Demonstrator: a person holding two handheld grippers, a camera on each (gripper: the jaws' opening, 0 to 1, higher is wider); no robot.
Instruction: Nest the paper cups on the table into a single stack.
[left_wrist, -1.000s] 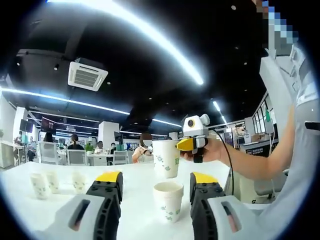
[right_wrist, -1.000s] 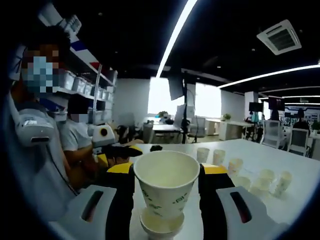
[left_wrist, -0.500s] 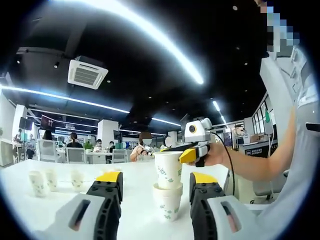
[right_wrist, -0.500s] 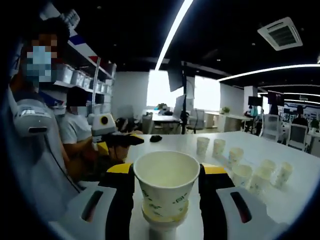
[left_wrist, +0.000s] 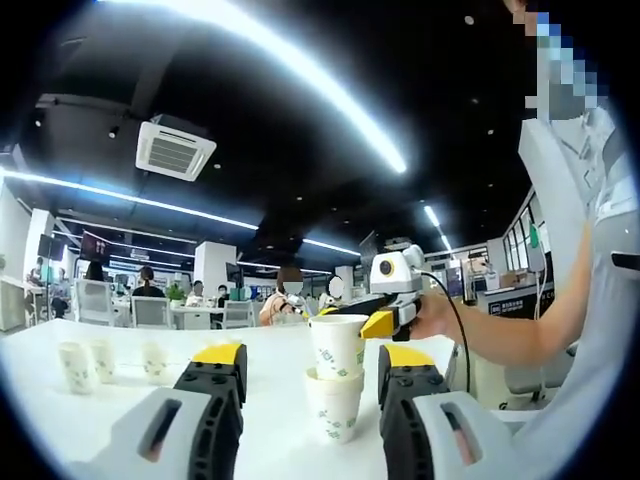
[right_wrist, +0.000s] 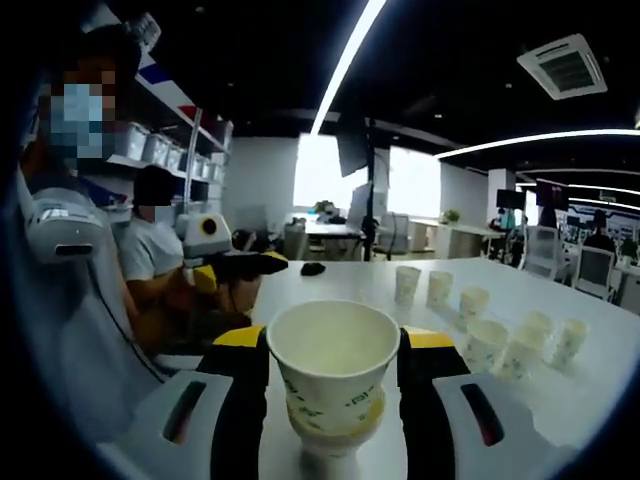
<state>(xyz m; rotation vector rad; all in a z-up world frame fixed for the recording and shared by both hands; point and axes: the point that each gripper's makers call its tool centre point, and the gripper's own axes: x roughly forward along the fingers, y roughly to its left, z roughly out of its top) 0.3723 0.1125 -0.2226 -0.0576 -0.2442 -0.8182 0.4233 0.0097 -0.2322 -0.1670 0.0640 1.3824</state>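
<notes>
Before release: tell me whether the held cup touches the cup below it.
Touching. In the left gripper view the held cup sits partly inside the lower cup, no gap at its rim.

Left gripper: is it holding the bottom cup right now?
No. The left gripper stands open, its jaws apart on either side of the bottom cup, while the right gripper holds the upper cup.

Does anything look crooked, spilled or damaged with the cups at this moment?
Nothing stands out. The upper cup, held by the right gripper, sits partly inside the lower cup, both upright. The loose cups stand upright on the table.
</notes>
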